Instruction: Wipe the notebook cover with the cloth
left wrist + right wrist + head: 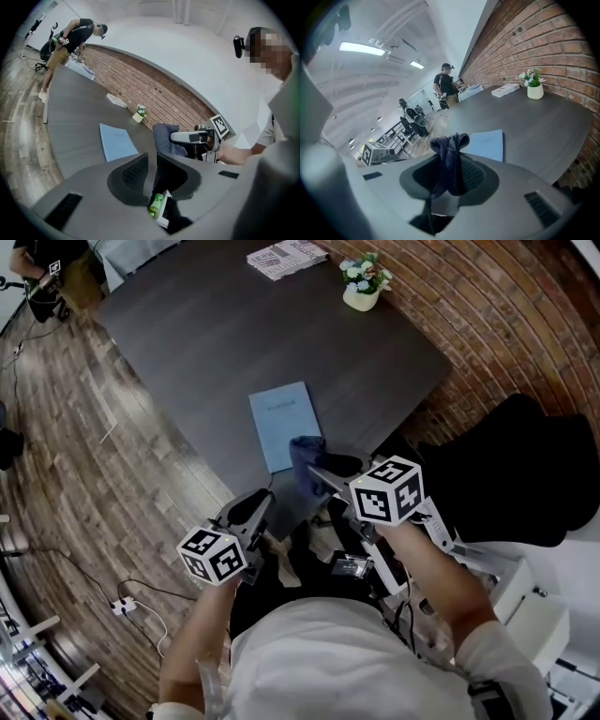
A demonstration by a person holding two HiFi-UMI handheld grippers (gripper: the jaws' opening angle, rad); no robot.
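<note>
The cloth point(449, 161) is in hand: the right gripper point(450, 165) has its jaws pinched on the dark blue fabric, which bunches up above the jaw tips and hangs down between them. So the pick-up part of the job looks done. The wiping itself does not look begun, as far as these views show.

The notebook point(284, 425) lies flat and closed on the dark table point(187, 334), its pale blue cover facing up. It sits just ahead of the right gripper's jaws and slightly to their right. In the head view the cloth point(307, 461) hangs off the right gripper point(323, 474) at the notebook's near corner. The left gripper view shows the cloth point(166, 138) held up beside the notebook point(116, 140) instead of spread on it. I cannot tell whether any fabric touches the cover.

The left gripper point(152, 161) has its jaws drawn almost together with nothing between them. It hangs off the near table edge, short of the notebook, which lies ahead of it and to its left. In the head view this gripper point(251, 507) is just beside the right one, on the person's side of the table.

What is left, by my reading, is the whole wipe: lowering the cloth onto the cover and passing it across. The idle gripper may be needed to steady the notebook
</note>
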